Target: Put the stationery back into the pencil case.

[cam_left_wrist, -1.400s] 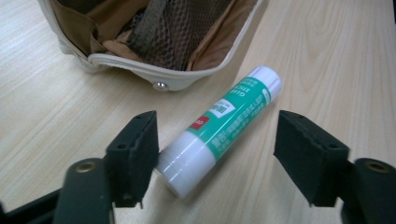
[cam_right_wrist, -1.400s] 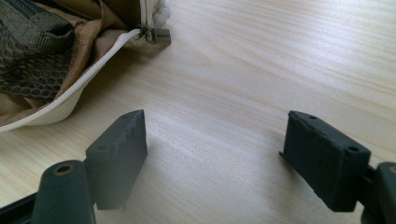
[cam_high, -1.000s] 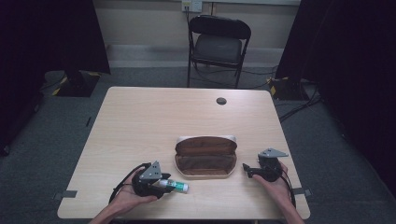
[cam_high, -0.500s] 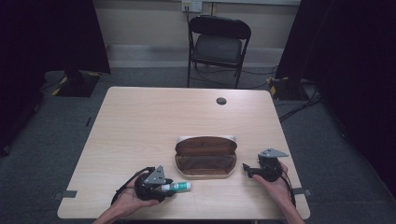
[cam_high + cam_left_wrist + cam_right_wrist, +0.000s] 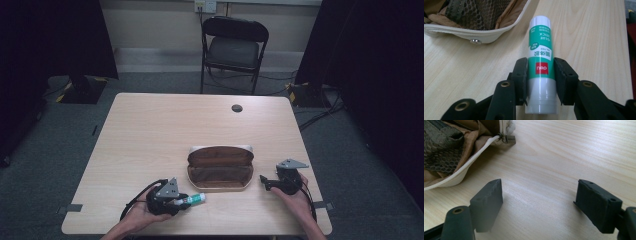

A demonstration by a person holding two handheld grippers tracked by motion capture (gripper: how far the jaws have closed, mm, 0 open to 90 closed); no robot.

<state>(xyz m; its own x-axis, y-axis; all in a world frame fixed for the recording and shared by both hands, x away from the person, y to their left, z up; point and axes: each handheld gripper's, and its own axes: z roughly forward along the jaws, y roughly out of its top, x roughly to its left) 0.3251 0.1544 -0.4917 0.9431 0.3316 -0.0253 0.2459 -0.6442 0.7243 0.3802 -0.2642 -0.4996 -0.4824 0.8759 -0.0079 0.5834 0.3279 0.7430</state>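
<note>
Table [image 5: 165,130] of pale wood — dark room, folding chair [image 5: 234,47] behind.

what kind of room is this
Probably a recording studio or lab: dark curtains around a bare wooden table, one folding chair, and cables across the carpet.
</note>
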